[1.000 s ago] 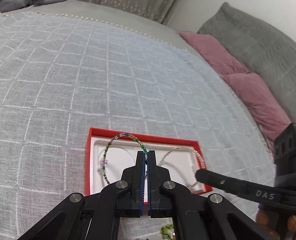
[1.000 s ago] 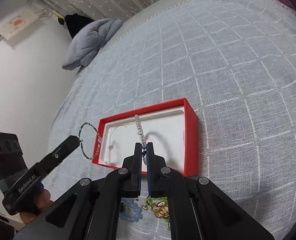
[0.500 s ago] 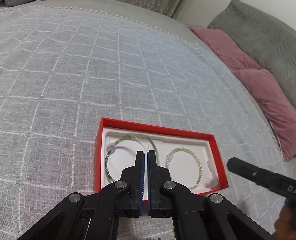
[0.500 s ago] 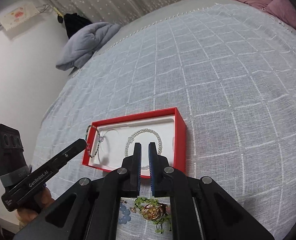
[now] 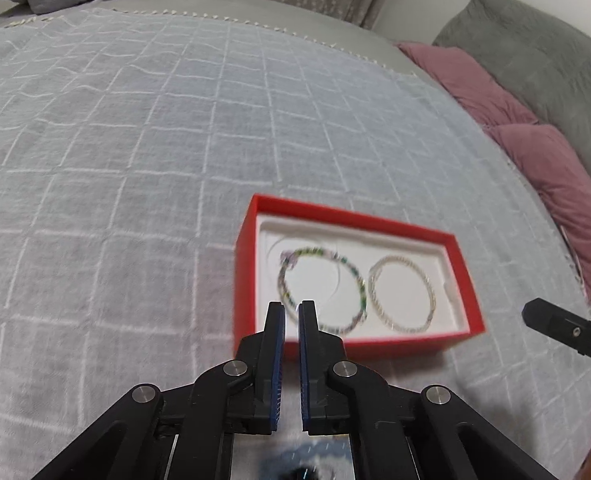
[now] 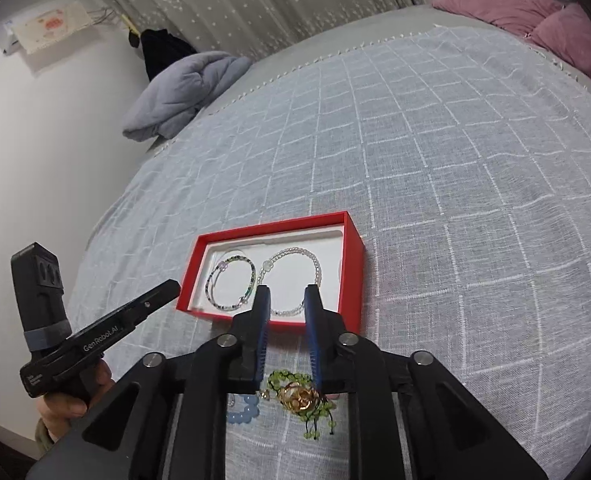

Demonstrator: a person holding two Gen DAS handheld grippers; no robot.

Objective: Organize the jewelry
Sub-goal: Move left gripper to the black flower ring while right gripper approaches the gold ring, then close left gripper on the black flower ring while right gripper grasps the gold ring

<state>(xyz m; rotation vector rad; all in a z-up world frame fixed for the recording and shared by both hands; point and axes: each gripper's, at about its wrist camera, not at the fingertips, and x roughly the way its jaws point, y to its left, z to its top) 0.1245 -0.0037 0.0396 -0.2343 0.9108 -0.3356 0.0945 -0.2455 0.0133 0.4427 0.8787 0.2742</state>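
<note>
A red box [image 5: 245, 248] [image 6: 355, 256] with a white liner lies on the bed. Inside it a multicoloured bead bracelet [image 5: 359, 280] [image 6: 251, 276] lies on the left and a clear bead bracelet [image 5: 427, 284] [image 6: 315, 264] on the right. My left gripper [image 5: 291, 308] [image 6: 171, 290] hovers at the box's near edge, slightly open and empty. My right gripper [image 6: 286, 294] [image 5: 535, 314] is open and empty above the box's near edge. Loose jewelry lies under the right gripper: a green bead piece with a gold ring [image 6: 295, 394] and pale blue beads [image 6: 243, 414].
The bed has a grey checked cover [image 5: 135, 160]. Pink pillows [image 5: 555, 184] and a grey cushion [image 5: 535, 60] lie along the right side. A folded grey blanket [image 6: 183, 88] lies at the far end, by the curtain.
Both bracelets were let go and now lie flat in the box. Both grippers opened and pulled back from the box; the right one opened wider.
</note>
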